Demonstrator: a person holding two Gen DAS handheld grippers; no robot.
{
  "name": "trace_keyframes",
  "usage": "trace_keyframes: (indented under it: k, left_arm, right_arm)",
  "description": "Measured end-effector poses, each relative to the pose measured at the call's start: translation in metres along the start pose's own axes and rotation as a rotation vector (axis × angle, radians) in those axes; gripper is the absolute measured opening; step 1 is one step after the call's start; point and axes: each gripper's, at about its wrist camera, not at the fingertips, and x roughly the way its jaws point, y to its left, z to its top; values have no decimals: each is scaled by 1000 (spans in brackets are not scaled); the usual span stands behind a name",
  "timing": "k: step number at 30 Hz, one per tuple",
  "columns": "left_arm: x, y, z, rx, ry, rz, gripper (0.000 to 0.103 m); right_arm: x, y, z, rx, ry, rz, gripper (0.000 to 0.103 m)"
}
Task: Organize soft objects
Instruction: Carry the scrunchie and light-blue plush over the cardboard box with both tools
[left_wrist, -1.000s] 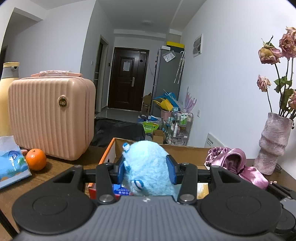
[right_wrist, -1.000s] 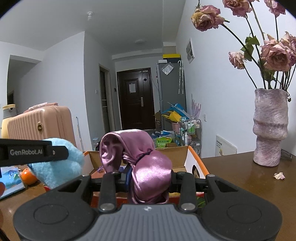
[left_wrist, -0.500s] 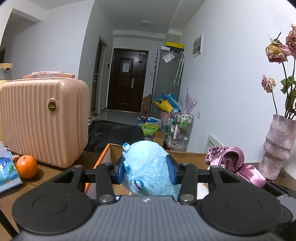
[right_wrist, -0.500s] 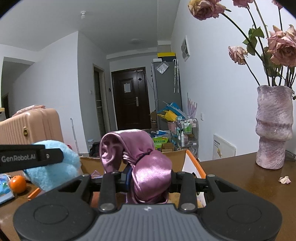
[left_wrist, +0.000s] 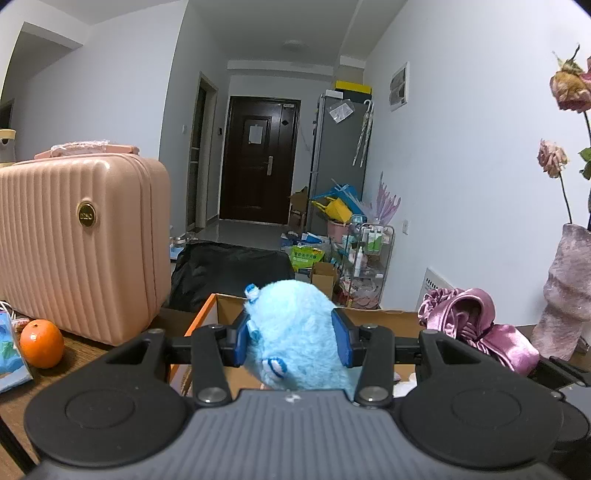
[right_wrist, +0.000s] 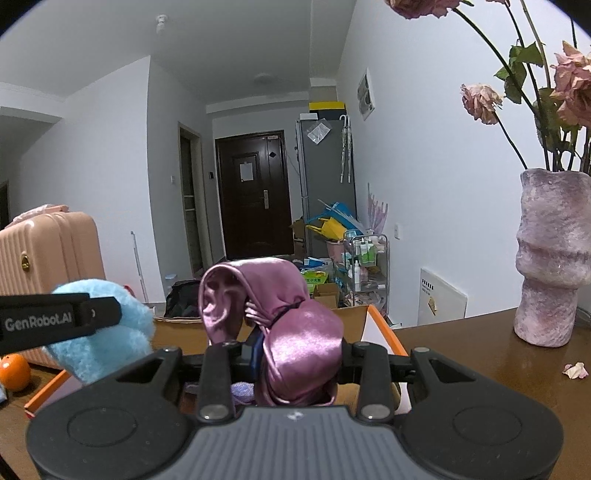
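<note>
Both grippers have carried their loads sideways along the desk (right_wrist: 461, 343): the plush (left_wrist: 295, 332) and the satin cloth (right_wrist: 295, 339) now hang over the box (left_wrist: 221, 306).

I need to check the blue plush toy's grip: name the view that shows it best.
Left wrist view: the blue plush toy sits centred, clamped between both blue pads. The right wrist view shows only its side, partly behind the other tool.
</note>
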Motion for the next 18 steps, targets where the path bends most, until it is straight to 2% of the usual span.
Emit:
trace_keyframes:
  k: [18]
  left_arm:
    - [30,9,-3,8,35,45,45]
  right_arm:
    - [22,2,2,-37,57,-23,34]
